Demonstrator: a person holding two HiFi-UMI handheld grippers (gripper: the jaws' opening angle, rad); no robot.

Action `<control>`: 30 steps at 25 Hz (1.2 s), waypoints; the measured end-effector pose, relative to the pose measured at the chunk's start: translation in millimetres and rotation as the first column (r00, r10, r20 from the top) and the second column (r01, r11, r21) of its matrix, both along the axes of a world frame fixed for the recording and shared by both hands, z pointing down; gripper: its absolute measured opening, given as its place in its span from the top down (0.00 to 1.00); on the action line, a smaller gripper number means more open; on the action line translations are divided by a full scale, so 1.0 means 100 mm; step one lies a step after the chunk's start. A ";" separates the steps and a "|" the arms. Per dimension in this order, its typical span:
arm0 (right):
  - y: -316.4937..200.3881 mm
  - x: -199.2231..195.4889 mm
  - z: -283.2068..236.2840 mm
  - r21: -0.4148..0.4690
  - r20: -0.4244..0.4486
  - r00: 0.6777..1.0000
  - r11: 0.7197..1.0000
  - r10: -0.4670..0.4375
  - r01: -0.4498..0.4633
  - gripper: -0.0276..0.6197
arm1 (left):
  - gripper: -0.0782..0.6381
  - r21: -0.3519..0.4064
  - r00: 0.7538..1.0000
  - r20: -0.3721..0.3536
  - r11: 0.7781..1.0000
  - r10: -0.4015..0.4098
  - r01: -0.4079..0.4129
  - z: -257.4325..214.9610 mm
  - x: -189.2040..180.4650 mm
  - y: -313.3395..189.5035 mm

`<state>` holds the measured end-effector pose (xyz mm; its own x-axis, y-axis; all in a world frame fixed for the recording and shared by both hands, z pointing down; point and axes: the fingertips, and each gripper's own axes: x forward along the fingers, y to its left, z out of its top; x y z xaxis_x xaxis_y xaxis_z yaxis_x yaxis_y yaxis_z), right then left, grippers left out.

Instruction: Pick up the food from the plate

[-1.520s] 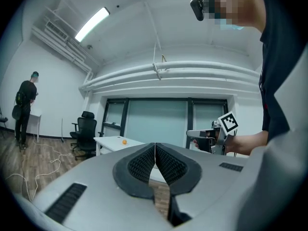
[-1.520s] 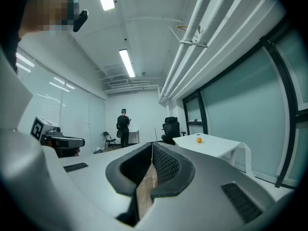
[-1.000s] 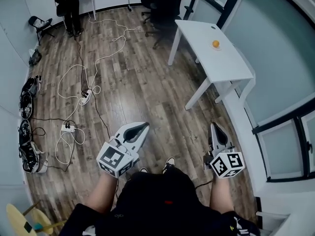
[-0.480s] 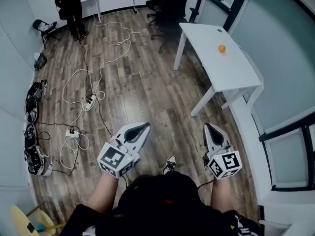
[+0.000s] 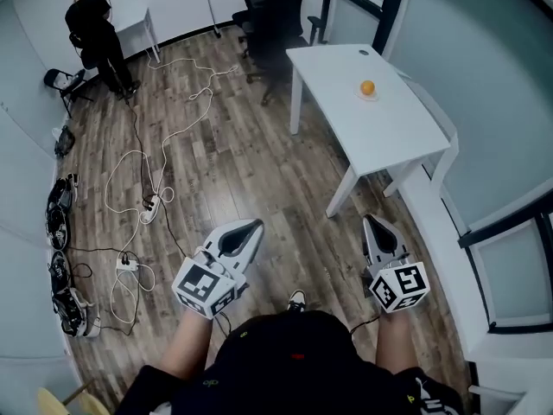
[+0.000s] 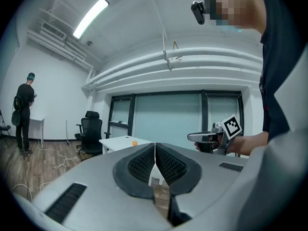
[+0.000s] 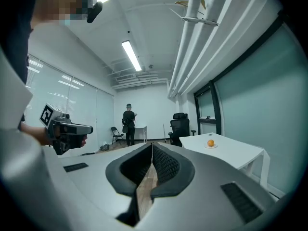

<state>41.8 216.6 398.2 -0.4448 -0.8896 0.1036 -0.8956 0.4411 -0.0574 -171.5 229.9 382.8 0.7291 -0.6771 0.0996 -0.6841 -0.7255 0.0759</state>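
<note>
Nothing is picked up yet: the orange food (image 5: 367, 86) sits on its plate (image 5: 371, 96) on the white table (image 5: 380, 141), well away from the left gripper (image 5: 251, 226) and right gripper (image 5: 371, 222), whose 2 pairs of jaws are pressed together, holding nothing.

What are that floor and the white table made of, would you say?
Floor: looks like wood planks, brown with streaky grain and visible seams, and a soft sheen. Whether it is real wood or laminate I cannot tell. Table: smooth, plain white, matt top and legs. Probably painted or laminated board, though the look leaves it open.
</note>
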 end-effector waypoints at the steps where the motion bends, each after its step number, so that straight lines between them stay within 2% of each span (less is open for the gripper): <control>1: -0.06 0.12 0.02 -0.002 0.003 1.000 1.000 0.006 -0.006 0.92 | 0.86 0.001 1.000 0.002 1.000 0.005 -0.005 0.01 0.12 -0.07; 6: -0.33 0.57 0.11 -0.011 0.015 1.000 1.000 0.023 -0.023 0.92 | 0.86 0.003 0.998 0.018 0.999 0.052 -0.052 0.06 0.64 -0.36; 11: -0.56 0.78 0.23 -0.025 0.032 0.999 1.000 0.010 -0.009 0.92 | 0.86 -0.017 0.997 0.039 0.998 0.066 -0.065 0.13 0.95 -0.56; 15: -0.75 0.74 0.24 -0.027 0.037 0.999 1.000 -0.003 0.004 0.92 | 0.86 -0.013 0.997 0.041 0.998 0.068 -0.068 0.13 0.95 -0.70; 19: -1.03 0.63 0.27 -0.016 0.005 1.000 1.000 -0.005 0.005 0.92 | 0.86 -0.033 0.997 0.027 0.997 0.068 -0.067 0.25 0.83 -0.99; 26: -1.63 0.77 0.31 -0.038 -0.036 0.995 0.995 0.094 -0.095 0.92 | 0.86 -0.023 0.991 -0.009 0.990 0.137 -0.137 0.27 0.85 -1.87; 28: -1.86 0.76 0.31 -0.043 -0.046 0.992 0.992 0.118 -0.120 0.92 | 0.86 -0.008 0.989 0.001 0.989 0.151 -0.151 0.26 0.84 -2.16; 30: -2.11 0.71 0.28 -0.048 -0.065 0.989 0.990 0.130 -0.133 0.92 | 0.86 0.028 0.984 0.046 0.985 0.170 -0.172 0.25 0.82 -2.42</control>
<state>113.1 5.9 426.3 -0.3157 -0.9326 0.1749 -0.9481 0.3172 -0.0201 -89.4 -11.8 407.7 0.8299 -0.5461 0.1141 -0.5519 -0.8335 0.0247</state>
